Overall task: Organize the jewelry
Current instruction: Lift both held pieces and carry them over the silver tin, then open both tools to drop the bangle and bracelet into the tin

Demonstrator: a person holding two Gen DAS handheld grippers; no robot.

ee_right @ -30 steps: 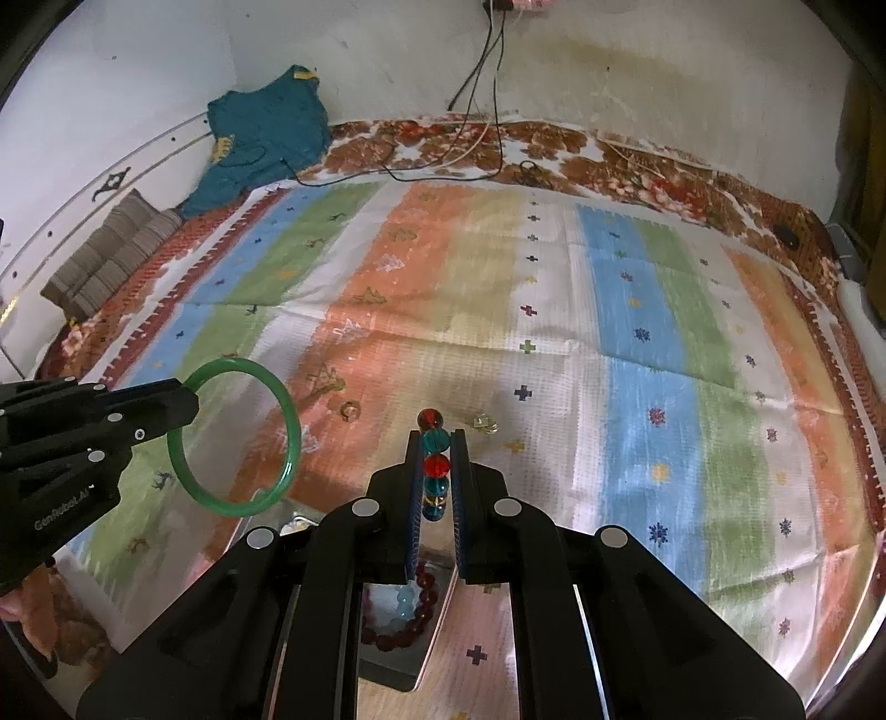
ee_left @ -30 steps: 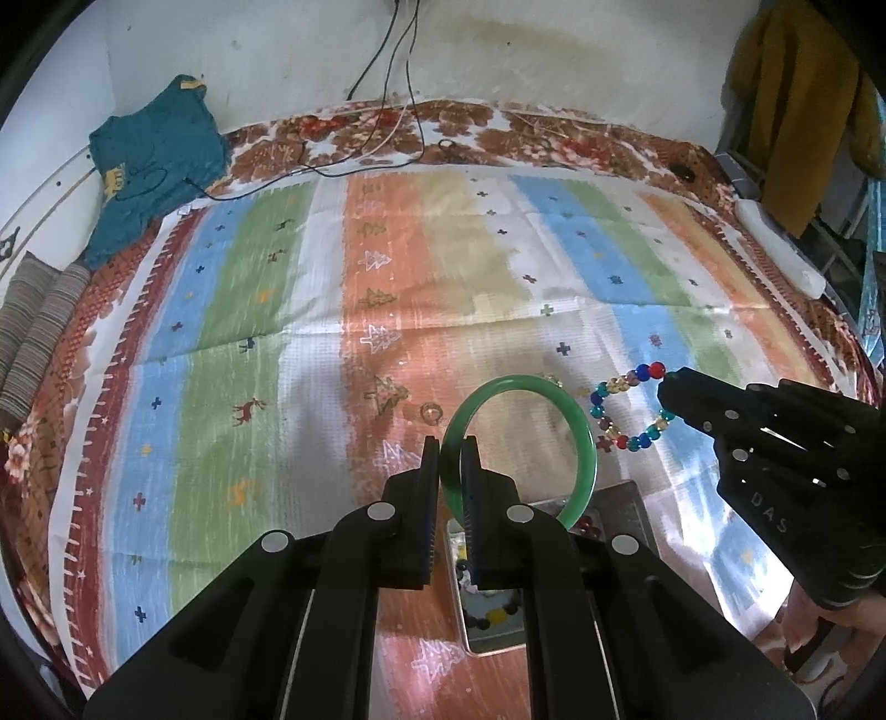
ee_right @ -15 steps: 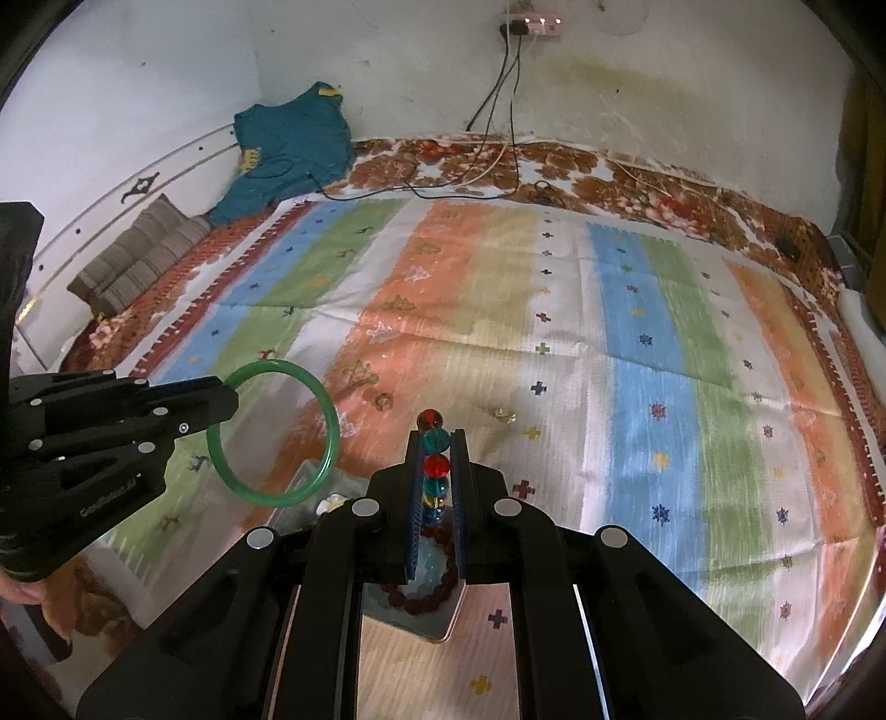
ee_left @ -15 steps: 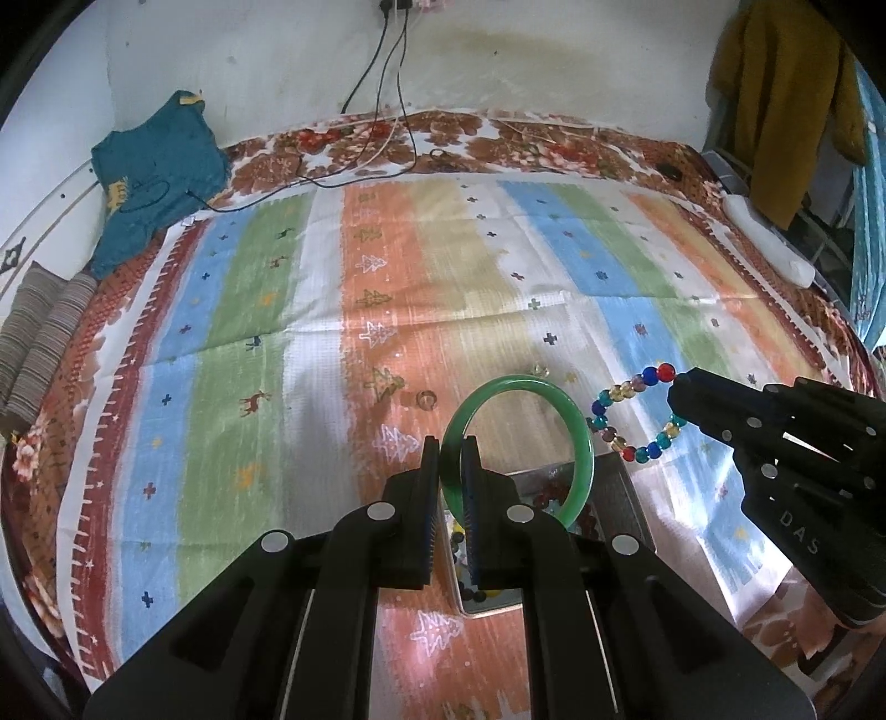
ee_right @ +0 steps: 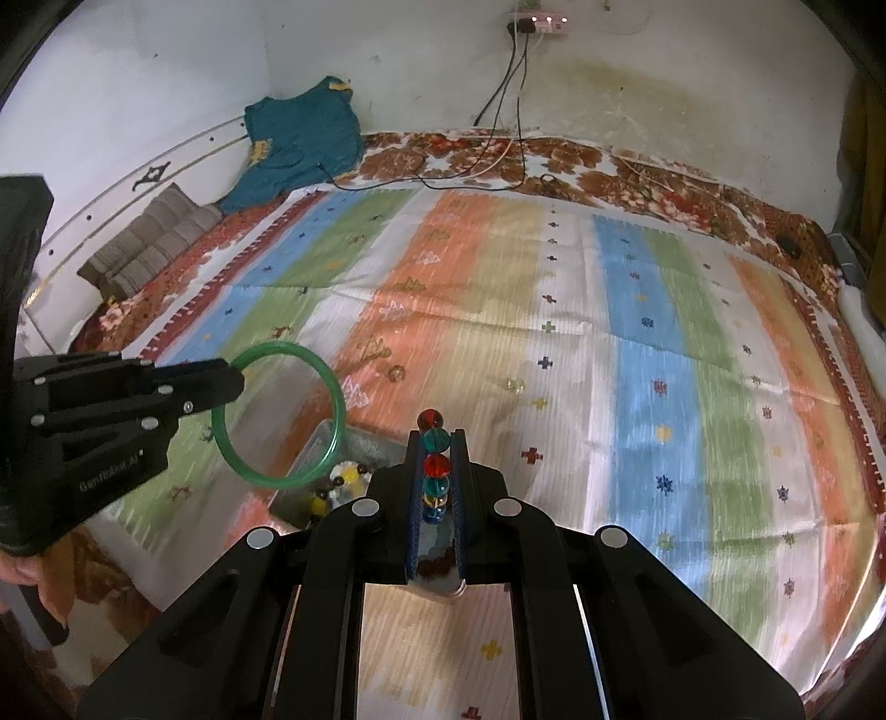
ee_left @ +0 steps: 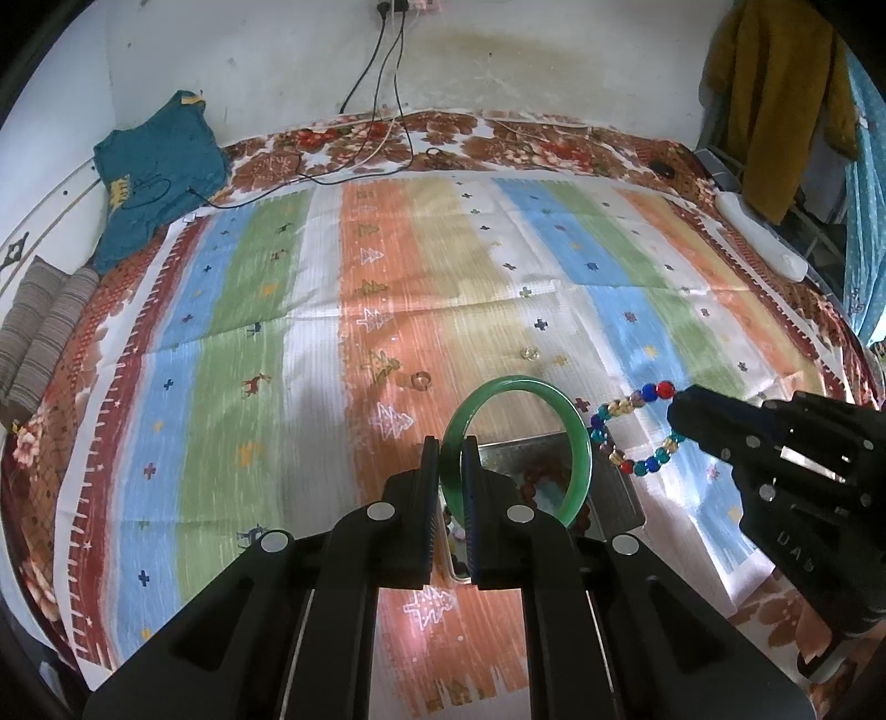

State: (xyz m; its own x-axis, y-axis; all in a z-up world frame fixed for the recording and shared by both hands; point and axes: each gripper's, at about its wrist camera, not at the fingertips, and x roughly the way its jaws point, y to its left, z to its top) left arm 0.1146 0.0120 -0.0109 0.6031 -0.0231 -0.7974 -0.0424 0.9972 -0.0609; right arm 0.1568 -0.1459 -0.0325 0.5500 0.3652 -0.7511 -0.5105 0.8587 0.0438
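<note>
Over the last second both tools have lifted a little, so the metal tray (ee_left: 620, 487) on the striped bedspread (ee_left: 310, 310) now shows more fully beneath them. The left gripper (ee_left: 453, 448) has its jaws pressed onto the near rim of a green jade bangle (ee_left: 578, 443), which stands upright in the air above the tray. The right gripper (ee_right: 437, 443) pinches a multicoloured bead bracelet (ee_right: 436, 465) between its fingers; in the left camera the loop (ee_left: 626, 415) hangs just to the right of the bangle, over the tray's right edge.

Inside the tray lie a dark reddish bead strand (ee_left: 537, 476) and some yellow and black beads (ee_right: 343, 479), partly hidden behind the bangle and the fingers. Beyond the tray, on the orange stripe, sit two small rings apart from each other: one (ee_left: 421, 380) past the tray's left corner, another (ee_left: 530, 353) farther off to the right.

Far beyond the tray, a teal garment (ee_left: 160, 166) is heaped in the corner against the wall, with striped cushions (ee_left: 44, 338) along the left edge of the bed. Black cables (ee_left: 387, 111) trail down from a wall socket (ee_right: 540, 22) onto the floral border.
</note>
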